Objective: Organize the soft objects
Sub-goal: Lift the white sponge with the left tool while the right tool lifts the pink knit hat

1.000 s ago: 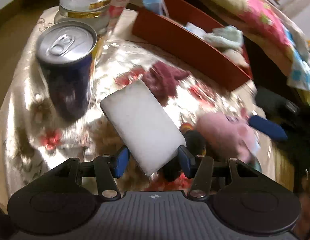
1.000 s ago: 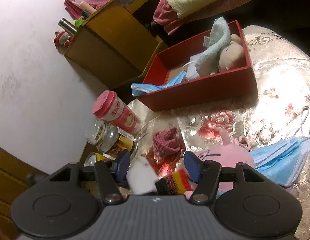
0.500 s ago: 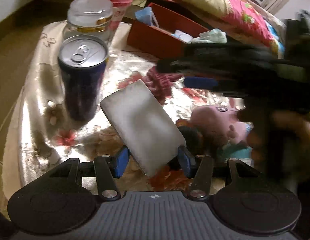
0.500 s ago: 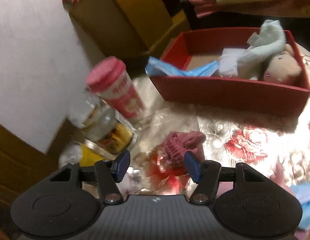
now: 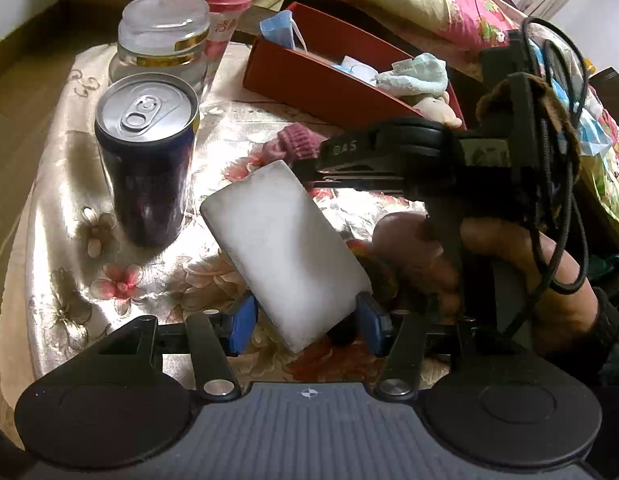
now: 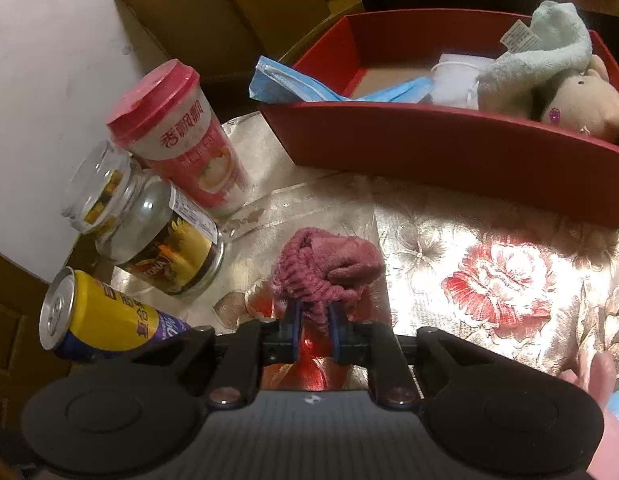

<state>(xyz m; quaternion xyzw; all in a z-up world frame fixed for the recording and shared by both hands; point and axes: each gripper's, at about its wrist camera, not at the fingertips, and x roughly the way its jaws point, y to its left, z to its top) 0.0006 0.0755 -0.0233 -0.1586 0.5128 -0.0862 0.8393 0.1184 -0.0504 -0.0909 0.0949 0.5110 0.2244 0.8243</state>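
Two soft things in my jaws.
My right gripper (image 6: 314, 330) pinched the limp sock (image 6: 324, 270) on the tabletop (image 6: 489, 248); left gripper (image 5: 303, 322) gripped the light, squashy sponge (image 5: 283, 248) low.

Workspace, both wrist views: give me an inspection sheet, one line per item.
Surface: floral tablecloth, glossy.
Job's things: white sponge; maroon knit cloth on the tablecloth; red box holding towel, plush, masks.
Clutter: drink can, glass jar, pink-lidded cup, all upright.
Grippers: left gripper clamps the sponge; right gripper closed on the cloth.
Cables: black cords looped over the right handle.
Surroundings: wooden cabinet, bedding.
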